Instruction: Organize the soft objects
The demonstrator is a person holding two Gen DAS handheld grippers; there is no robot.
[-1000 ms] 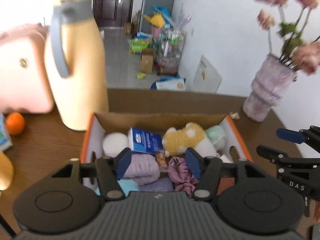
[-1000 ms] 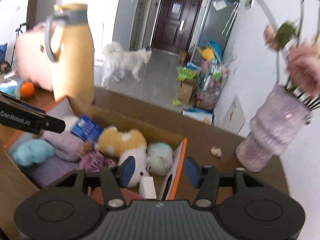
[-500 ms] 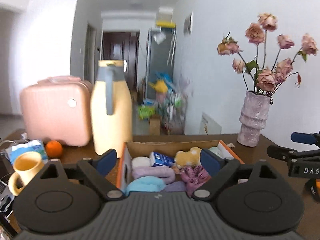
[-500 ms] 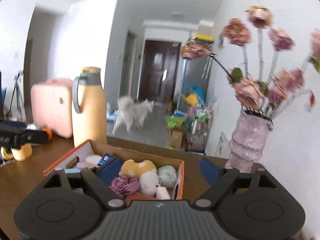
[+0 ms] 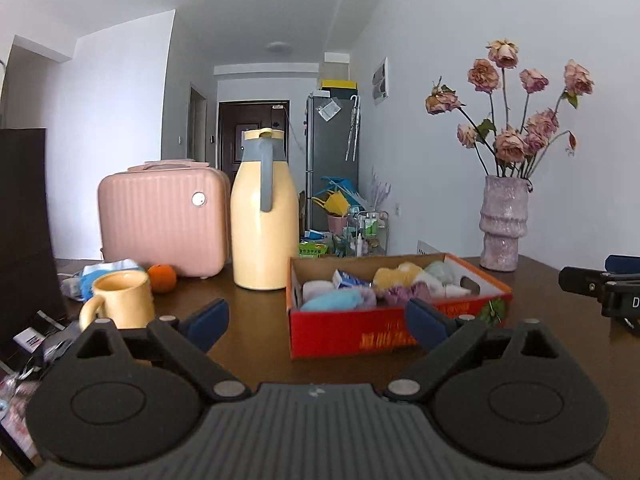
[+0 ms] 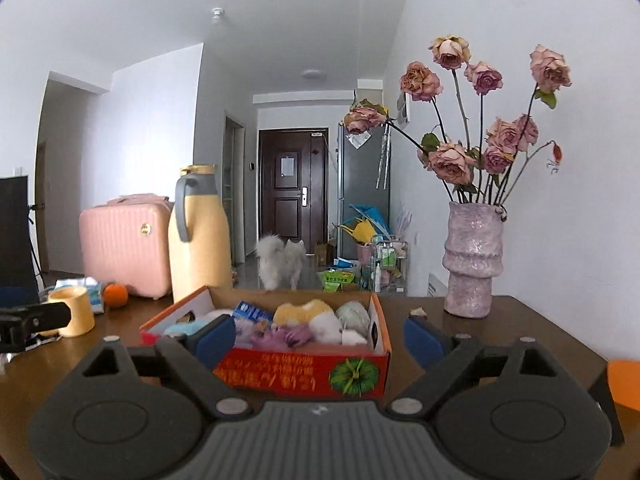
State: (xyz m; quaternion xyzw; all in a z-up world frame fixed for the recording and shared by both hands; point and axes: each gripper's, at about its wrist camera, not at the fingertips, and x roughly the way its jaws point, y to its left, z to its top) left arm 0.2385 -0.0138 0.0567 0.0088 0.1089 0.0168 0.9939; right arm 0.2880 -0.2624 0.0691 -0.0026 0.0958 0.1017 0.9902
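A red cardboard box (image 5: 396,336) stands on the brown table, filled with soft things: a yellow plush (image 5: 394,276), a light blue pad (image 5: 336,300), a purple scrunchie (image 5: 404,292) and a blue tissue packet (image 5: 348,279). My left gripper (image 5: 316,322) hangs short of the box's front wall, its jaws opening with nothing between them. The right gripper (image 6: 318,338) faces the same box (image 6: 304,372) from the near right corner, jaws also opening and empty. The yellow plush (image 6: 304,312) shows over the rim there. Each gripper's tip appears at the edge of the other's view.
Left of the box stand a yellow thermos jug (image 5: 264,220), a pink case (image 5: 160,216), a yellow mug (image 5: 120,300) and an orange (image 5: 162,278). A vase of dried roses (image 5: 502,224) stands at the back right. A white dog (image 6: 280,260) is on the floor beyond.
Both grippers have drawn back from over the box and tilted up to nearly level, so the box now sits ahead of them. Both pairs of jaws have spread wider.
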